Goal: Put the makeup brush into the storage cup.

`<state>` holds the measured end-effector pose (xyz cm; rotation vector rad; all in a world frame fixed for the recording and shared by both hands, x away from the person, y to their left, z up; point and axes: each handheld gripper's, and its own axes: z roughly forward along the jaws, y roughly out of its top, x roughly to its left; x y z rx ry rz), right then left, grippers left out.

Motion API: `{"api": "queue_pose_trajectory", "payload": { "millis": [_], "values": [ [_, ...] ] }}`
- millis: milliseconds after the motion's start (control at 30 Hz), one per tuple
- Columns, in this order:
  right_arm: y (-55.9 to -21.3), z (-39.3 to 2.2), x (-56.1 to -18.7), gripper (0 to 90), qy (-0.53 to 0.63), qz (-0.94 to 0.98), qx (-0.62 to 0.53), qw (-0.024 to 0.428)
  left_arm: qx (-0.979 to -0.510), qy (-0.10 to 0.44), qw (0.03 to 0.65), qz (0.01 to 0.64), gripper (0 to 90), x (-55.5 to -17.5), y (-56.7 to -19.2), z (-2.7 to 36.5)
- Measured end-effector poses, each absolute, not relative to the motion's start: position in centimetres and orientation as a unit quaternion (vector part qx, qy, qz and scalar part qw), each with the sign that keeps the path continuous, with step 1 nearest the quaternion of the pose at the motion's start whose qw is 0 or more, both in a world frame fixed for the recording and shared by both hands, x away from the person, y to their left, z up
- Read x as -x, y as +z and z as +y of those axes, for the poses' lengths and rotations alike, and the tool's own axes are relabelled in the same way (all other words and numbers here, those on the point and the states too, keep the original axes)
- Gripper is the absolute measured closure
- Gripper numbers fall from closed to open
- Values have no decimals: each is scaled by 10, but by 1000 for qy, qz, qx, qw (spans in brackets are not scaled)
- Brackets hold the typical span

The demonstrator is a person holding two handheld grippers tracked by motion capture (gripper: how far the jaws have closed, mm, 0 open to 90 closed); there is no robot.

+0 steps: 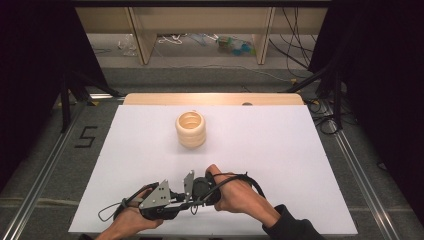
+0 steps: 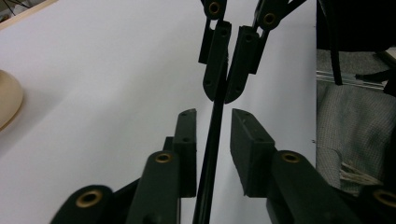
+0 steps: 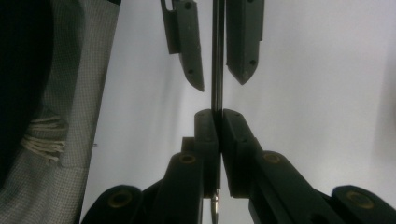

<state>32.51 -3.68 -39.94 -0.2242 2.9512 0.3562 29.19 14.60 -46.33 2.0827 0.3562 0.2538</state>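
Observation:
A thin black strand [image 2: 212, 135] runs straight between my two grippers, which face each other tip to tip near the front edge of the white board [image 1: 270, 150]. My right gripper [image 3: 217, 113] is shut on the strand [image 3: 217, 98], with a small metal ring hanging below its jaws. My left gripper [image 2: 215, 114] is open, and the strand passes through the gap without touching either pad. From above, the left gripper [image 1: 165, 200] and right gripper [image 1: 192, 192] meet low on the board, each held in a hand.
A stack of pale wooden rings [image 1: 190, 129] stands upright in the far middle of the board; its edge [image 2: 7, 100] shows in the left gripper view. Grey carpet [image 2: 350, 116] lies past the board's edge. Dark curtains flank both sides.

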Motion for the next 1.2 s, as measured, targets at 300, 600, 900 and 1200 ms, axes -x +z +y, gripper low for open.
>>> {"api": "queue_pose_trajectory", "payload": {
  "millis": [300, 600, 900, 1200],
  "values": [
    [-400, -36, -325, 854, 123, 986, 83, 77, -857, 96, 487, 141, 774, -292, -464, 146],
    [-402, -36, -324, 850, 123, 985, 100, 74, -864, 85, 480, 124, 843, -292, -465, 147],
    [-402, -36, -325, 794, 125, 984, 103, 71, -867, 90, 476, 116, 848, -292, -465, 147],
    [-380, -55, -331, 412, 185, 976, 41, 104, -856, 107, 484, 143, 848, -296, -462, 153]
  ]
}}
